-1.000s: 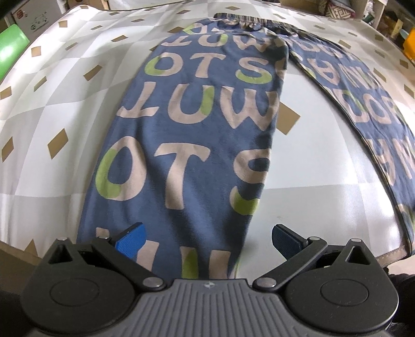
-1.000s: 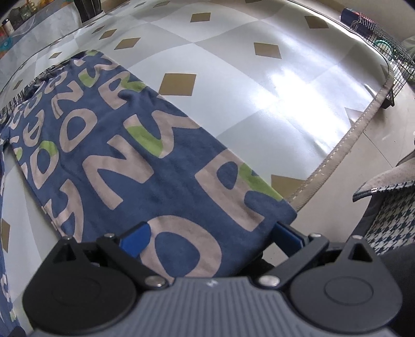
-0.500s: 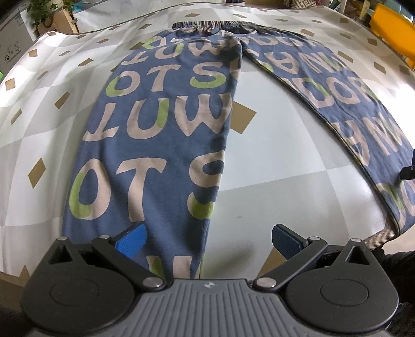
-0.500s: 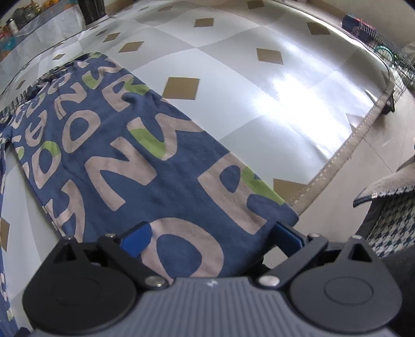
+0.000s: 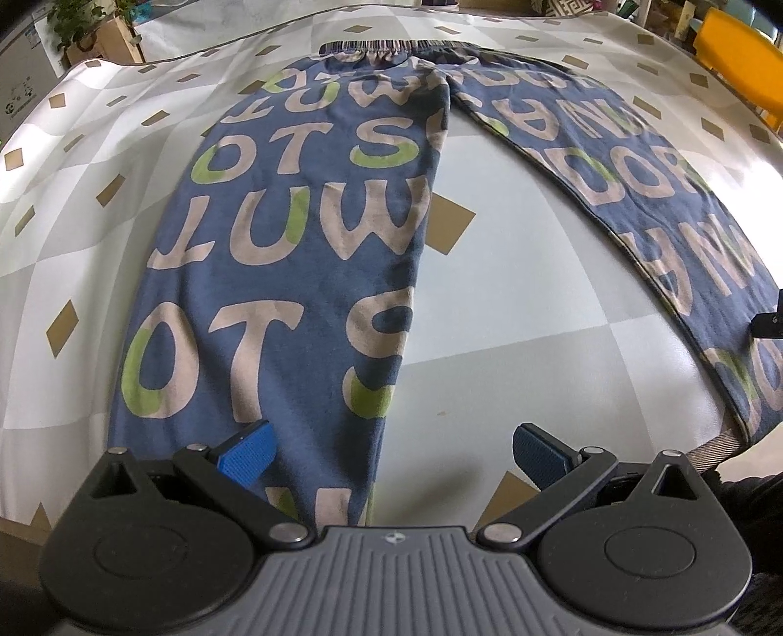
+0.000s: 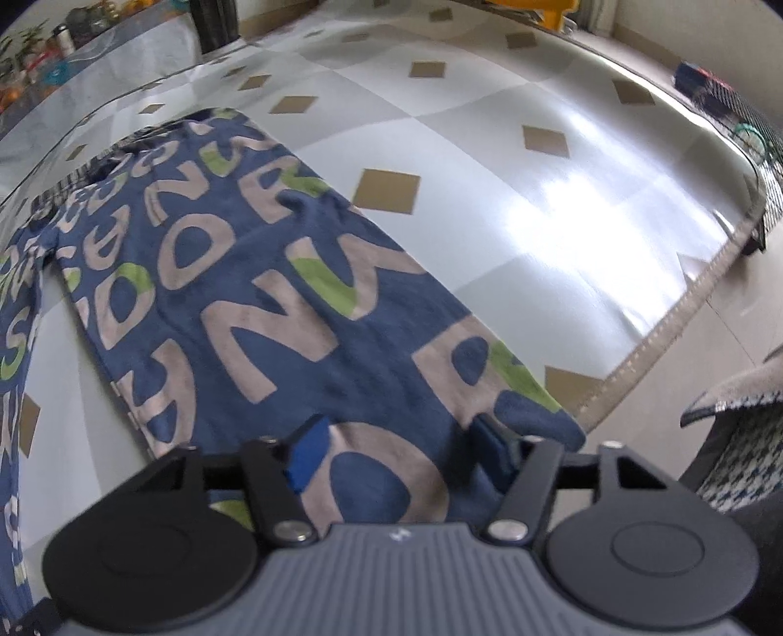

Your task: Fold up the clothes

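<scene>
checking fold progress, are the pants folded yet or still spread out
Spread out: the pants lie flat on the checkered mat, both legs splayed apart from the waistband, no layer doubled over.

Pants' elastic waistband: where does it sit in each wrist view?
Left wrist: the waistband runs along the top centre, where both legs meet.
Right wrist: upper left, small and blurred, about.
Shared landmark: the brown diamond on the checked mat.
</scene>
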Motion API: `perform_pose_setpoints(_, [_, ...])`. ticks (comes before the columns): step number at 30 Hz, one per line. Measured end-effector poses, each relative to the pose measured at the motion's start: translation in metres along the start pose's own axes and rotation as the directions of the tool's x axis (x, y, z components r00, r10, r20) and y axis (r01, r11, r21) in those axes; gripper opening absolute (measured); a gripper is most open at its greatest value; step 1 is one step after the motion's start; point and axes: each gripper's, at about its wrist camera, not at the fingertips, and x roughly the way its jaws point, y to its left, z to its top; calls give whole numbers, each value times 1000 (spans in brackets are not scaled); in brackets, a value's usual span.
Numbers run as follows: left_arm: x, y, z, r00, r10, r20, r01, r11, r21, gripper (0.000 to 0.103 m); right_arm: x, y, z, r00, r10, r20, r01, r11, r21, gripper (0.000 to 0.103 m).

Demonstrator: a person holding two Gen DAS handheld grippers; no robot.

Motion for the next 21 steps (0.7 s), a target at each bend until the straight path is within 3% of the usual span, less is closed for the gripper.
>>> perform_pose_setpoints(4, [0,-1,0,1000,5,-1,-5,1000,7,103,-5,6,1,998,58,21,-57,998,-30,23])
perform_pose_setpoints(7, [1,-2,0,1000,16,-2,-16,1000,16,103,-13,10,3,989,134,56,-131,990,-46,19])
perform_pose_setpoints(16, [2,-8,-1,1000,29,-1,-29,998,53,103,-39,52,-5,937,338,90,-301,910,-285,19])
perform_pose_setpoints(18, [2,-11,-1,1000,27,0,-27,998,64,103,-43,55,-5,936,335,107,-292,911,-290,23])
perform_pose_setpoints(21, [3,-15,-1,1000,30,-1,-30,996,83,103,-40,45,1,956,261,133,-228,949,-218,33])
